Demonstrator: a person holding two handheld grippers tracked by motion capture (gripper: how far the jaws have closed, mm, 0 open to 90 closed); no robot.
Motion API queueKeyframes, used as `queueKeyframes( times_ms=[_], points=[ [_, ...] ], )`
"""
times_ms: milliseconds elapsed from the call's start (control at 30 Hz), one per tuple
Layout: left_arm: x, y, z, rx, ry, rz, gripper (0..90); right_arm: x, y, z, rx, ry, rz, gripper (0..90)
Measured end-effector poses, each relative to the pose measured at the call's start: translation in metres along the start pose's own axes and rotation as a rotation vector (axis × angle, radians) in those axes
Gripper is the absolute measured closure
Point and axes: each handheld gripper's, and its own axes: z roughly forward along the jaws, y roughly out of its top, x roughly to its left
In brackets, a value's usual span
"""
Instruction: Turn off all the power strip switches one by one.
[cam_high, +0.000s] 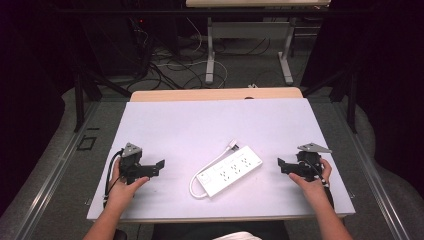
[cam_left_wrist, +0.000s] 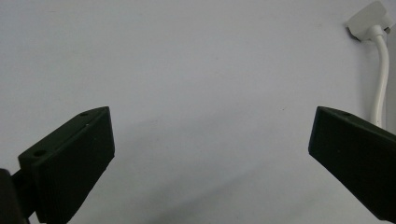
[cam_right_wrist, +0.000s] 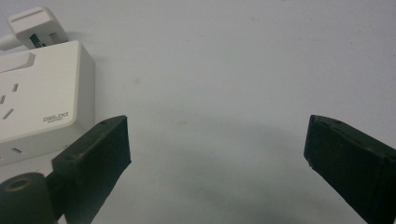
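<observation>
I had both claws resting low on the white table (cam_high: 165, 120) with the power strip (cam_high: 231, 170) lying between them, and neither touched it. The left gripper (cam_high: 159, 166) had its jaws spread wide with nothing between them; in the left gripper view they framed bare tabletop, with the plug (cam_left_wrist: 369, 19) and its white cord (cam_left_wrist: 382, 79) off to the far right ahead of that claw. The right gripper (cam_high: 281, 165) was likewise wide apart and empty, and in the right gripper view the end of the strip (cam_right_wrist: 42, 98) sat just beside its left jaw, plug (cam_right_wrist: 35, 25) beyond it. The relation I weighed was the strip's long axis: it ran on a diagonal, the switch end and looped cord nearer the left claw and toward me, the plug end farther off and nearer the right claw. Each claw pointed inward at the strip, so neither was squared to its narrow width. I judged the right claw slightly nearer the body of the strip, and that a grasp would call for turning a claw so the jaws straddled the short side.
</observation>
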Motion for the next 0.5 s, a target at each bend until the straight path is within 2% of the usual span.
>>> queueKeyframes(
  times_ms=[67, 133, 167, 200, 233, 400, 467, 500],
  points=[
    [0.0, 0.0, 0.0, -0.003, 0.003, -0.002, 0.1, 0.003, 0.001, -0.002, -0.005, 0.016, 0.015, 6.7],
    [0.0, 0.0, -0.001, 0.003, -0.001, -0.001, 0.1, 0.004, 0.001, -0.003, -0.01, 0.021, 0.01, 6.7],
    [-0.001, 0.0, -0.001, -0.007, 0.001, -0.006, 0.1, 0.007, 0.002, -0.004, -0.011, 0.025, -0.008, 6.7],
    [0.0, 0.0, -0.001, -0.003, -0.001, -0.002, 0.1, 0.007, 0.002, -0.004, -0.011, 0.025, -0.008, 6.7],
    [-0.001, 0.0, -0.002, 0.001, -0.001, -0.006, 0.1, 0.011, 0.004, -0.004, -0.019, 0.021, -0.028, 6.7],
    [-0.001, 0.0, -0.002, -0.006, 0.001, -0.003, 0.1, 0.019, 0.007, -0.004, -0.033, 0.019, -0.055, 6.8],
    [-0.002, 0.001, -0.003, -0.006, -0.004, 0.001, 0.1, 0.024, 0.008, -0.003, -0.027, 0.041, -0.062, 6.8],
    [-0.003, 0.0, -0.002, -0.024, 0.002, -0.002, 0.1, 0.026, 0.008, -0.001, -0.029, 0.056, -0.063, 6.8]
  ],
)
